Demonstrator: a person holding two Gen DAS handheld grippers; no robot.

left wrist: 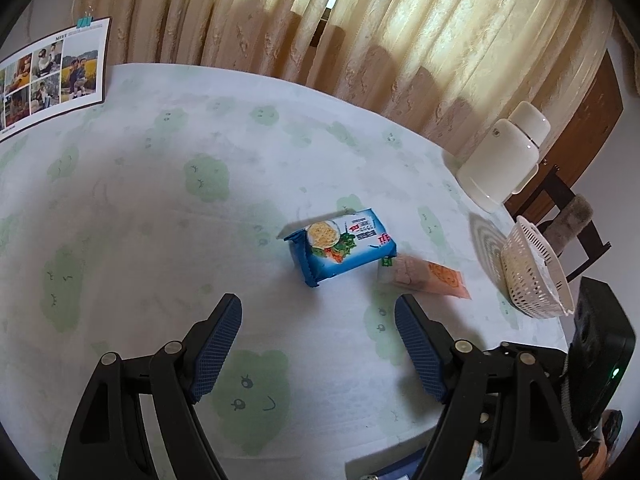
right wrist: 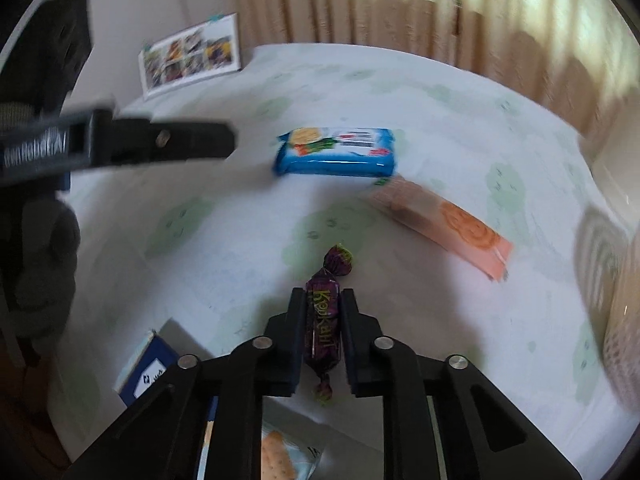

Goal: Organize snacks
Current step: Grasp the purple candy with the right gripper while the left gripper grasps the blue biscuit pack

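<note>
R gripper point(right wrist: 323, 300): fingers clenched on a purple wrapped candy point(right wrist: 322, 320), held lengthwise btwn the pads, twisted ends sticking out front and back, above the green-print tablecloth point(left wrist: 160, 208). L gripper point(left wrist: 318, 316): fingers released, spread wide, nothing btwn them, above the cloth. Blue cracker pack point(left wrist: 340, 246) lies ahead of it, an orange snack pack point(left wrist: 424, 276) touching its corner. White basket point(left wrist: 534, 274) stands at the table's right edge.
</note>
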